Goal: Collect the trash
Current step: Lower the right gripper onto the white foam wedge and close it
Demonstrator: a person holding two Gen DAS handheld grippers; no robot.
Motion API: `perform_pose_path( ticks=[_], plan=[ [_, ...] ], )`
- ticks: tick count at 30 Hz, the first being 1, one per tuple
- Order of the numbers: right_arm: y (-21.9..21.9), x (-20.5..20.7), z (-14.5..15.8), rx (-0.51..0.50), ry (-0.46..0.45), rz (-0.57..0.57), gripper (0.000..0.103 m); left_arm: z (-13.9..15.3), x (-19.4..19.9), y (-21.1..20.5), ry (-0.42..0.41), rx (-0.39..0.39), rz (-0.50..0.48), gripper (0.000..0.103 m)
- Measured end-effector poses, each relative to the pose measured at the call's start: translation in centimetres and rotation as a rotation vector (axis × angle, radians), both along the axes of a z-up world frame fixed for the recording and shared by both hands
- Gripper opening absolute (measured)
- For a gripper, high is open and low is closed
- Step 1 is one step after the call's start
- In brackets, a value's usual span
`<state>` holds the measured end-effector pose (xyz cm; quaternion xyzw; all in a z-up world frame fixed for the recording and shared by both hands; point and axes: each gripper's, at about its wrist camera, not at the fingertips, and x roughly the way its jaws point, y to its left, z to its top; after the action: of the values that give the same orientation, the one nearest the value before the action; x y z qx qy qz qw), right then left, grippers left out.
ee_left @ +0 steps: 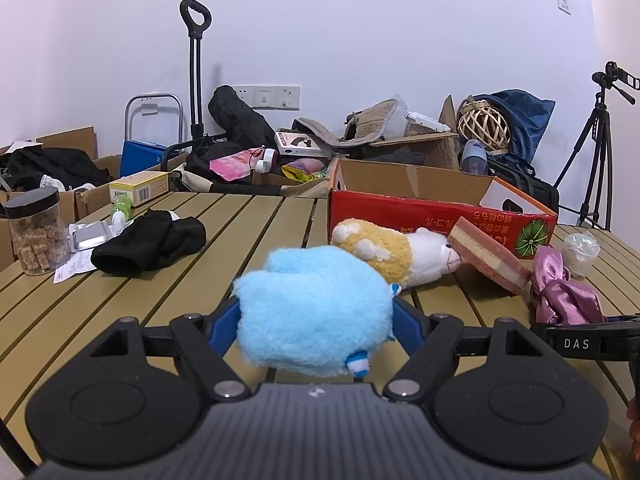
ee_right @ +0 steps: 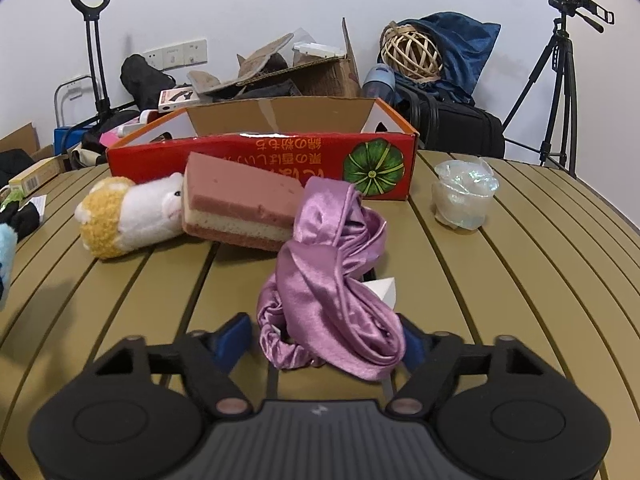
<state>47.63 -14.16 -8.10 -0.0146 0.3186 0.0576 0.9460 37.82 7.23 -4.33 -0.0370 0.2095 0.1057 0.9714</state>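
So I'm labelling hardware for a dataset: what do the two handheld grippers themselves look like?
Both look alike. The left gripper and the right gripper each have a dark grey ribbed body with a small pale logo, two round black discs at the sides, black linkage arms with metal pivot pins, and blue fingers. The left wrist view shows "DAS" on the right one's black side.

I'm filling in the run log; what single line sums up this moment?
left gripper: shut on blue plush toy | right gripper: around purple satin cloth, grip unclear | red box: open, behind
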Motion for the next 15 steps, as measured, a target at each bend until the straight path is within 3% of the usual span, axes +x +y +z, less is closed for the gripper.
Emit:
perform_pose_path(
  ticks=[15],
  plan=[
    [-0.8,-1.2,0.2,0.024,-0.055,0.001,0.034,0.0,-0.2,0.4,-0.004,0.000,0.011,0.078]
  ],
)
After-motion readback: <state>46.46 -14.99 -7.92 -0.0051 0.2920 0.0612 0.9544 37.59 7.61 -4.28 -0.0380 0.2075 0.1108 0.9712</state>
